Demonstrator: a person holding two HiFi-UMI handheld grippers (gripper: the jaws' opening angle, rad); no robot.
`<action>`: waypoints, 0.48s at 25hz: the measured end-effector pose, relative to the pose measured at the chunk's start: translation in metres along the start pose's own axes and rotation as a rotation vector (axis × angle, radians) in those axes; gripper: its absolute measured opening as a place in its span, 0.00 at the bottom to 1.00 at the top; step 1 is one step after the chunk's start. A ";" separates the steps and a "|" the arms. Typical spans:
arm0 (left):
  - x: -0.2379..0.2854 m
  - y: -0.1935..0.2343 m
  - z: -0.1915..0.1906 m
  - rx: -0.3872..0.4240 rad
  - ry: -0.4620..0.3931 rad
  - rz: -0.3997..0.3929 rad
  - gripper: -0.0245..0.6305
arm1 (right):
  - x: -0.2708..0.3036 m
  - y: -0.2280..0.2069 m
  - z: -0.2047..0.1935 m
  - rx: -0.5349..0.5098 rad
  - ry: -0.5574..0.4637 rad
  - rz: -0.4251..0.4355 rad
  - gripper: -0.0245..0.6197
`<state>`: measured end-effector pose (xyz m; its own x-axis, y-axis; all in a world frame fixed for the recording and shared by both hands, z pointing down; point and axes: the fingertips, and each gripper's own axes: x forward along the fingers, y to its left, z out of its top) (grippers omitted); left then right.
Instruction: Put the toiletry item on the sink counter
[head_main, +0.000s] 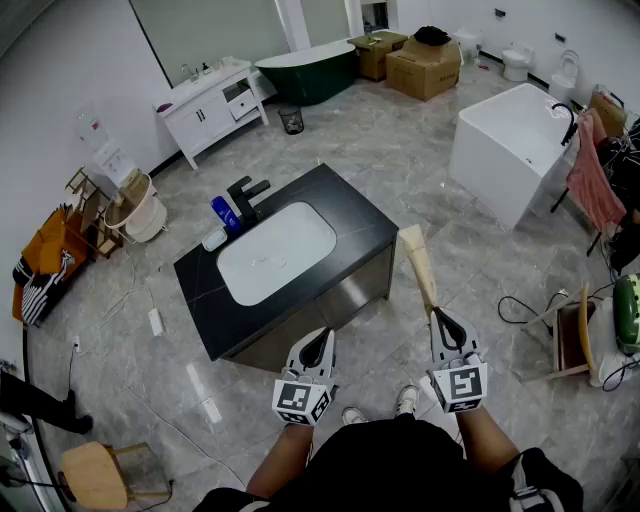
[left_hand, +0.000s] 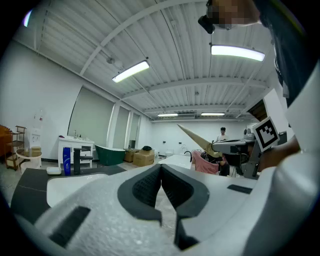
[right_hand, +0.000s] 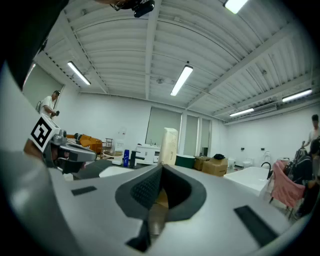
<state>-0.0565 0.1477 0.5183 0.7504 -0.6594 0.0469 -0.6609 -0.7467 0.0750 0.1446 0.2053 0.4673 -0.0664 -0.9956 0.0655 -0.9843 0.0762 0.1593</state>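
Head view: right gripper (head_main: 437, 318) is clenched on the near end of the toiletry item (head_main: 418, 265), a long cream tube that sticks out far-ward from the jaws. The tube hangs over the floor, just off the right edge of the sink counter (head_main: 352, 206), not over it yet. Left gripper (head_main: 322, 338) sits at the counter's near edge. The counter's far-left corner is crowded: faucet (head_main: 245, 195), blue bottle (head_main: 224, 214) and a small white piece (head_main: 214, 240). The basin (head_main: 275, 252) fills the middle. The bare black strip to the right of the basin is the obvious drop zone.

Left gripper view: jaws pressed together, nothing between them. The tube shows at the right, angled up out of the other gripper.

Right gripper view: the pads grasp the tube low down and the rest stands tall above the jaws, wide flat end at the top. The bottle and faucet are off to the left behind it.

My plan for the step:
- Swing the right gripper left until the tube's full length is over that right-hand strip.
- Tilt it down flat along the strip.
- Lower until it touches the stone, then let go.
- A release at height is a bad idea. I reckon a long light tube would bounce or slide into the basin.
- The grip is at one end, so the far end will likely sag and land first.
- Left gripper stays clear.
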 end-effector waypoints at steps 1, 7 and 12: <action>0.000 0.000 0.000 0.000 0.001 -0.004 0.05 | 0.001 0.001 -0.001 0.000 0.000 0.001 0.05; -0.010 0.001 0.002 -0.005 -0.002 -0.009 0.05 | 0.004 0.014 0.003 -0.010 0.007 0.008 0.05; -0.024 0.014 0.002 -0.005 -0.011 -0.002 0.05 | 0.009 0.032 0.010 -0.048 -0.016 0.009 0.05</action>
<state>-0.0840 0.1533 0.5159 0.7517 -0.6585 0.0359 -0.6590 -0.7479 0.0796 0.1109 0.1985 0.4628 -0.0783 -0.9956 0.0515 -0.9747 0.0873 0.2059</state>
